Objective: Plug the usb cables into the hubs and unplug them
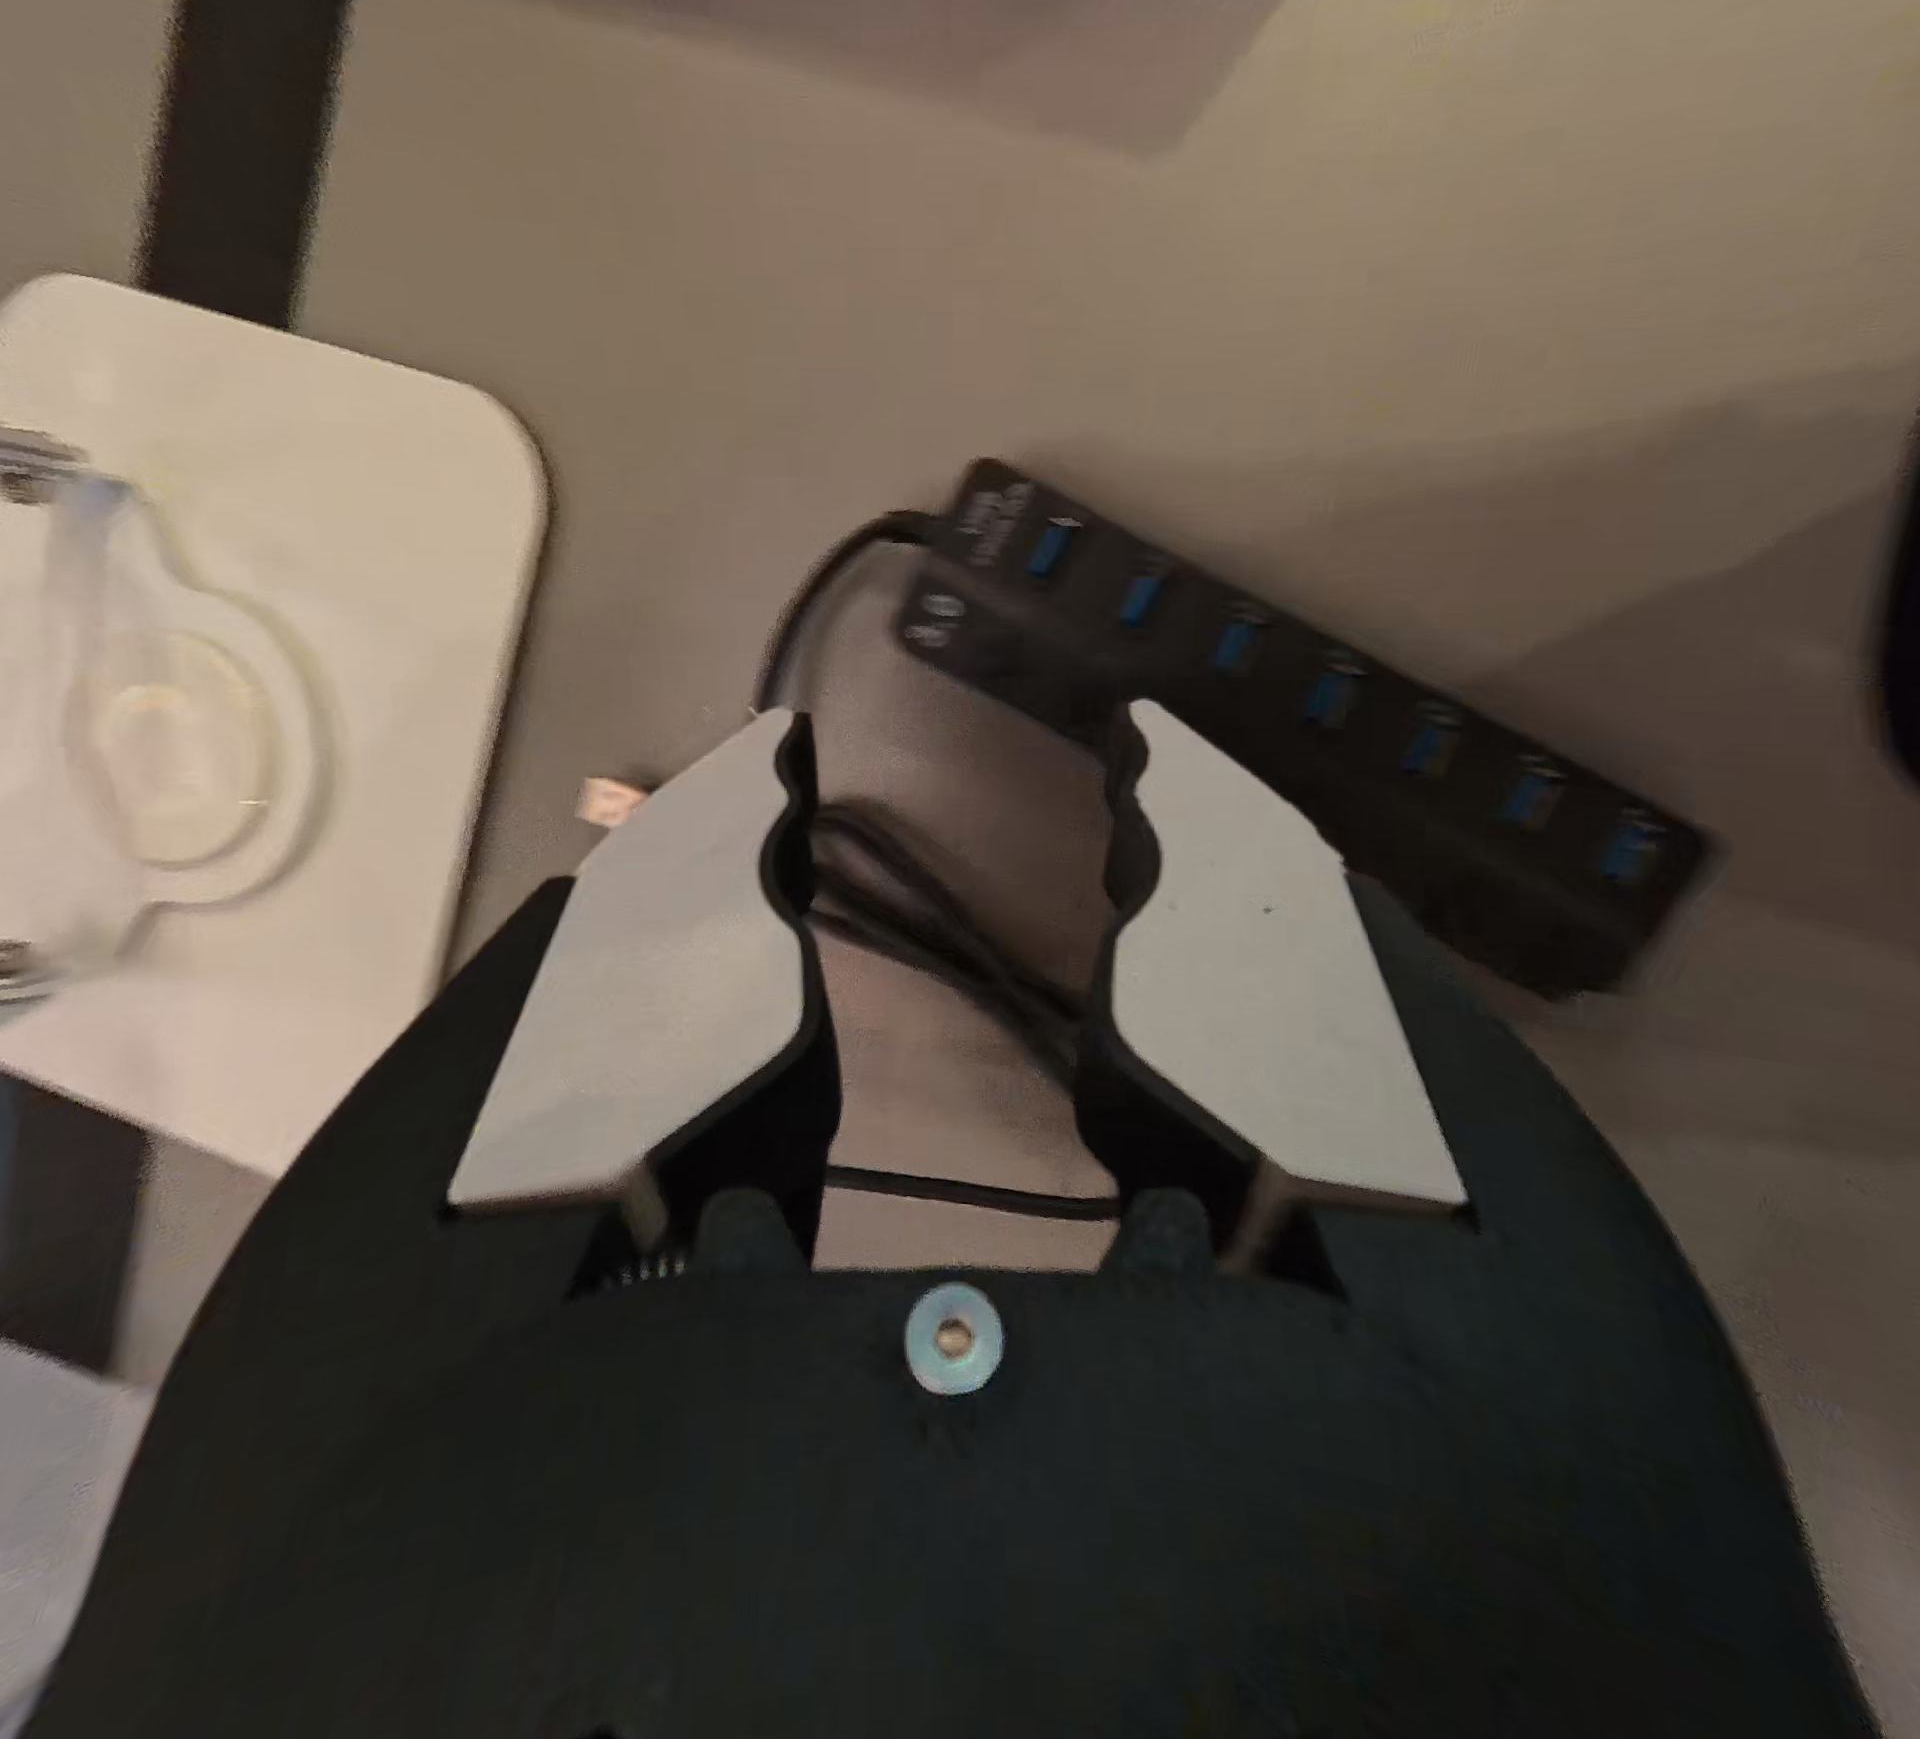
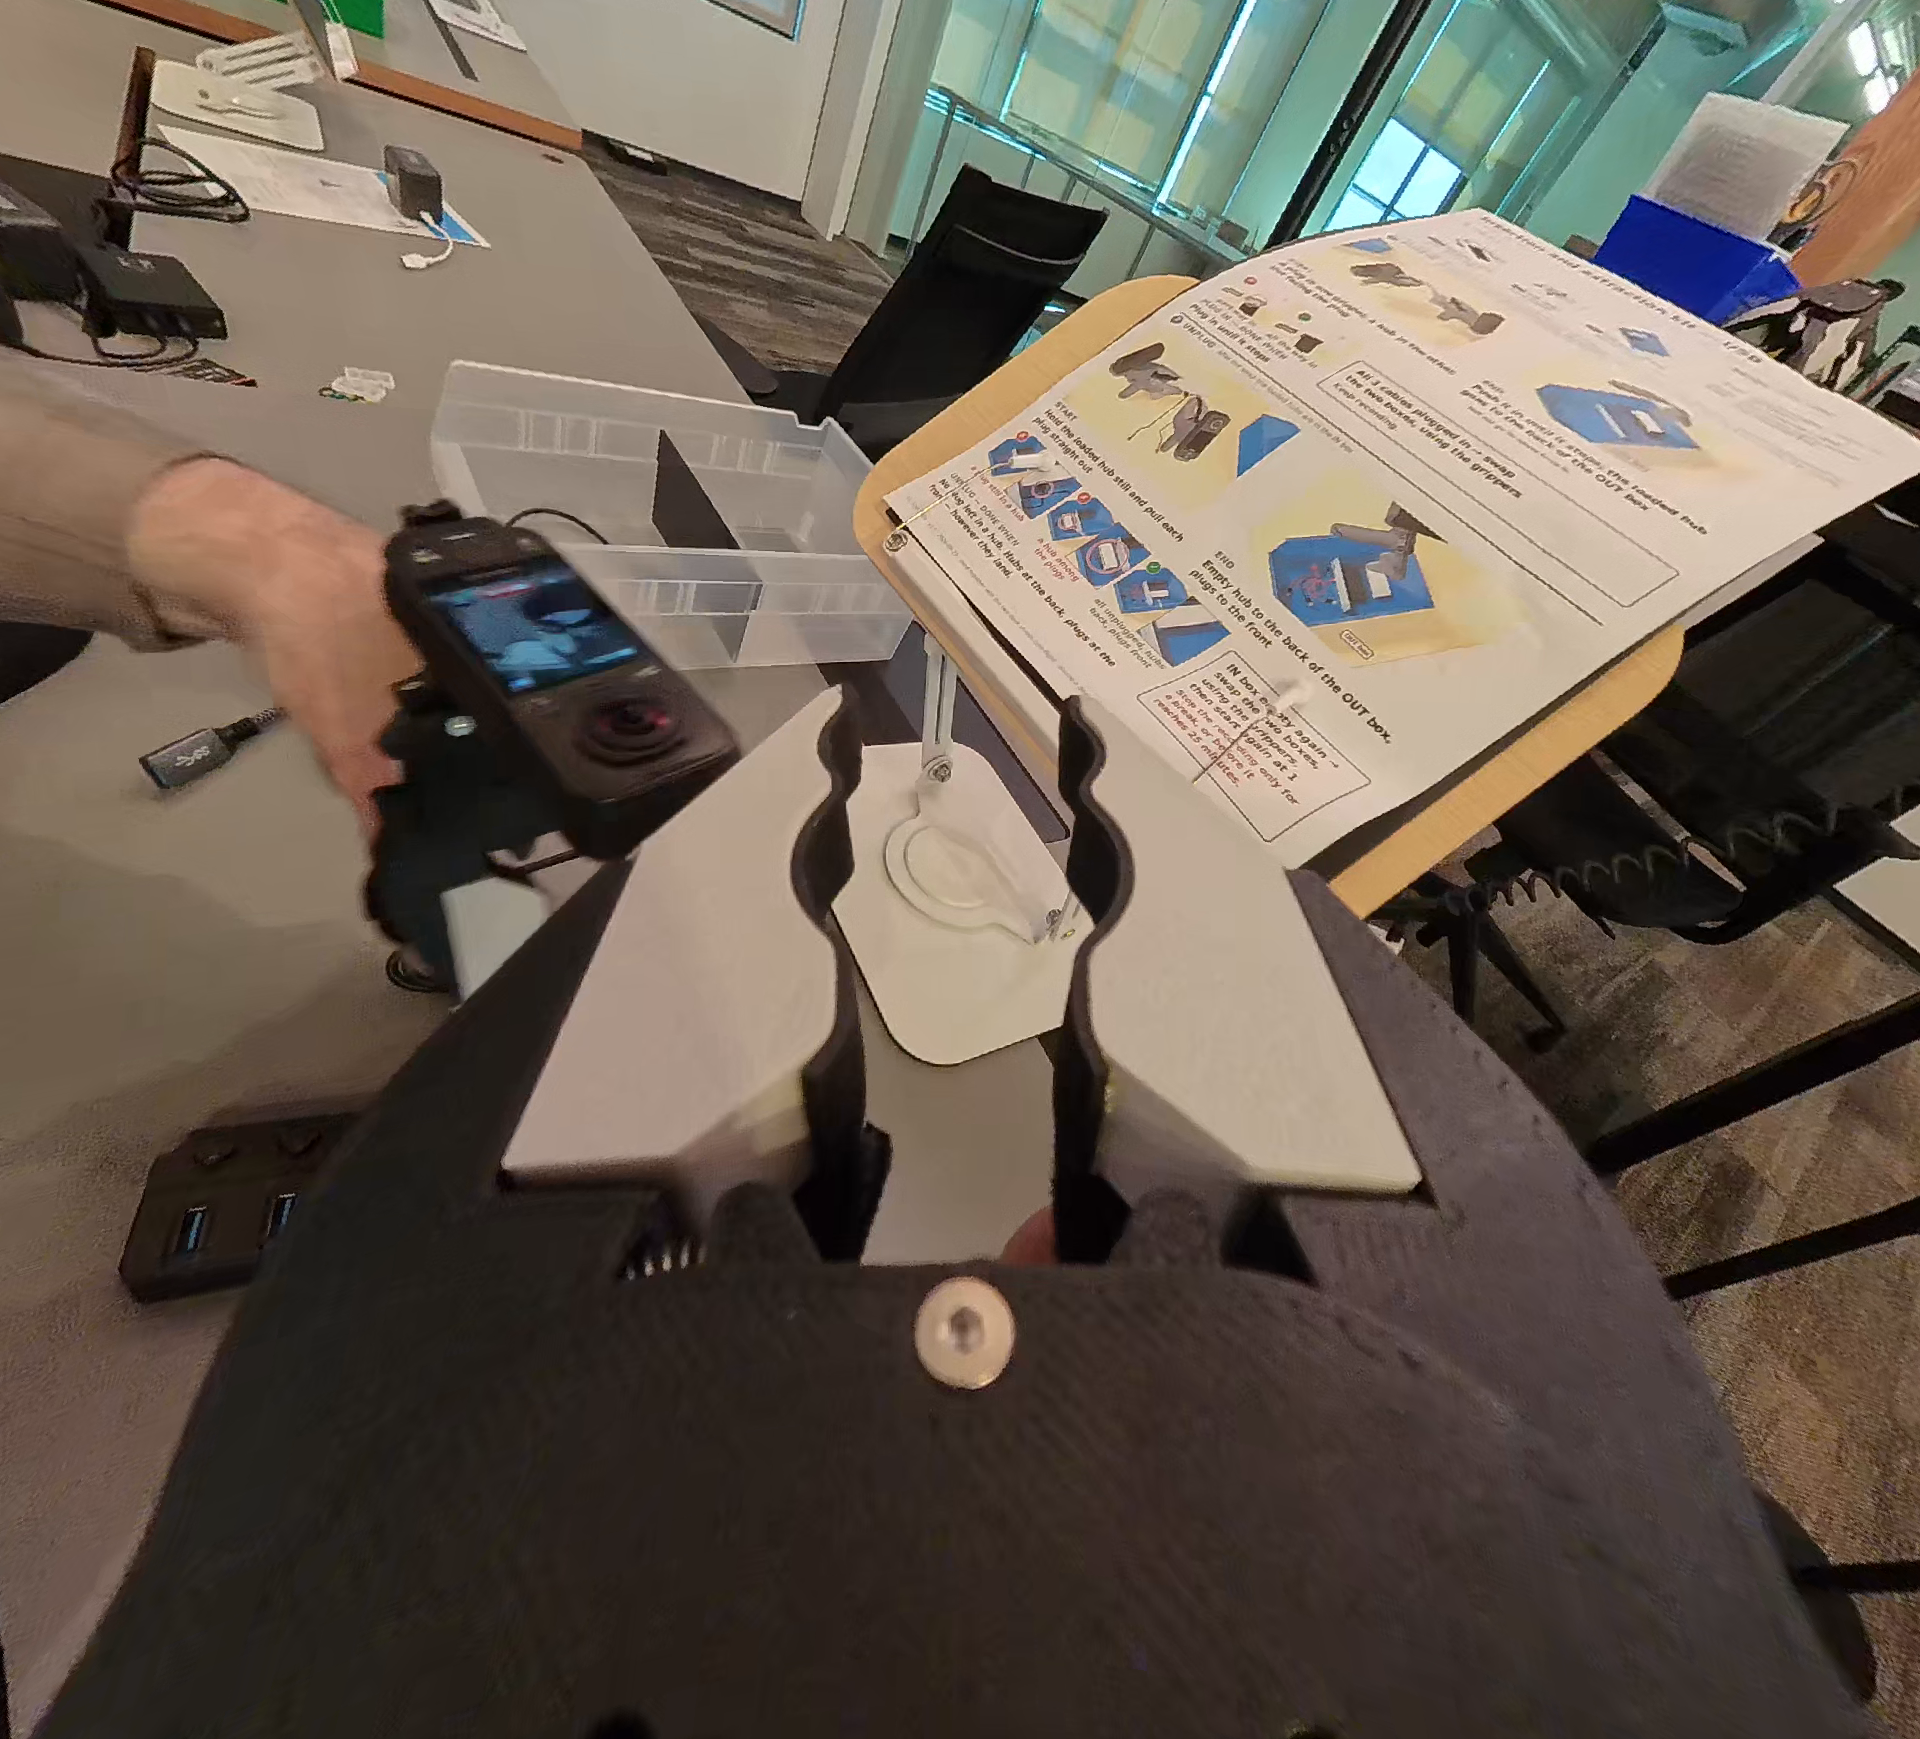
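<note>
Parted tongs (image 1: 961, 723) hover over black hub (image 1: 1340, 723).

Hub (image 1: 1320, 713) — matt black plastic; bin (image 2: 665, 526) — clear glossy plastic; instruction sheet (image 2: 1455, 484) — smooth paper on wood.

Left wrist view dim and motion-blurred; right wrist view daylit, sharp, edges bent.

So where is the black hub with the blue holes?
In the left wrist view the hub lies on the table, just past the open left gripper, right of the white stand base.
</note>
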### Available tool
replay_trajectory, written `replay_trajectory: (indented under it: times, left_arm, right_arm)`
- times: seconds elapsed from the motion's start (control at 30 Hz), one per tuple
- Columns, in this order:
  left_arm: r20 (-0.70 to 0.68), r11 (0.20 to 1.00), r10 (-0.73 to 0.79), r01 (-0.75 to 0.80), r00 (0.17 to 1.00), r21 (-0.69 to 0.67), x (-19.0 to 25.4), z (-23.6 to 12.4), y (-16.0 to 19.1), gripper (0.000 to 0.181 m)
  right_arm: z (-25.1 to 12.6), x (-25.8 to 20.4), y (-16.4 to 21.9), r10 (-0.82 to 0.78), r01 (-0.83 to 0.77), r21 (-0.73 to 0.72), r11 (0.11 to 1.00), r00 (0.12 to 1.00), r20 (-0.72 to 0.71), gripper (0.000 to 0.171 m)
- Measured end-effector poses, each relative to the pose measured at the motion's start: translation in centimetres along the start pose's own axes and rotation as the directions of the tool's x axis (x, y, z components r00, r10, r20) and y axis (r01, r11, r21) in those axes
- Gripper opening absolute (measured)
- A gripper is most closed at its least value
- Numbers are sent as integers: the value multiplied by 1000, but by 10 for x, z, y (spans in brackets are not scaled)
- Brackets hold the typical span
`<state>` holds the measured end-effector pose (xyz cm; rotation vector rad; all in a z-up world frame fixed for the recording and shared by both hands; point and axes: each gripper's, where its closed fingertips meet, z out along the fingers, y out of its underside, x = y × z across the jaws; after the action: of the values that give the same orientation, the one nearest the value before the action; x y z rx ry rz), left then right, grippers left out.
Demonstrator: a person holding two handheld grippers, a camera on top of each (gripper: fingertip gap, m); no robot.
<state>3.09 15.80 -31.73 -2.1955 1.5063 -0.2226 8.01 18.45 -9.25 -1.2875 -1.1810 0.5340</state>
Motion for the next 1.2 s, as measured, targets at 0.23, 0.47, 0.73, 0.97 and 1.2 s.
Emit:
replay_trajectory:
  times: [0.23, 0.47, 0.73, 0.97, 1.2]
  left_arm:
    - [-16, 980, -196, 196, 980, -24, 53, 19, 8, 79]
    - [113, 954, -289, 296, 951, -55, 56, 47, 6, 94]
    - [101, 974, -191, 201, 976, -106, 33, 51, 3, 71]
    - [-40, 962, 146, -151, 988, -228, 35, 38, 25, 63]
    - [-79, 983, 38, -52, 996, -175, 41, 40, 26, 57]
  right_arm:
    - [-9, -4, -11, -15, 15, 40, 999, 1000, 0, 36]
    - [-16, -1, -14, -6, 6, 73, 997, 1000, -6, 36]
    - [-27, 2, -17, 11, -9, 120, 993, 1000, -11, 36]
    - [-29, 6, -13, 28, -26, 124, 992, 999, -17, 35]
    - [-14, 1, -8, 21, -22, 78, 997, 1000, 11, 35]
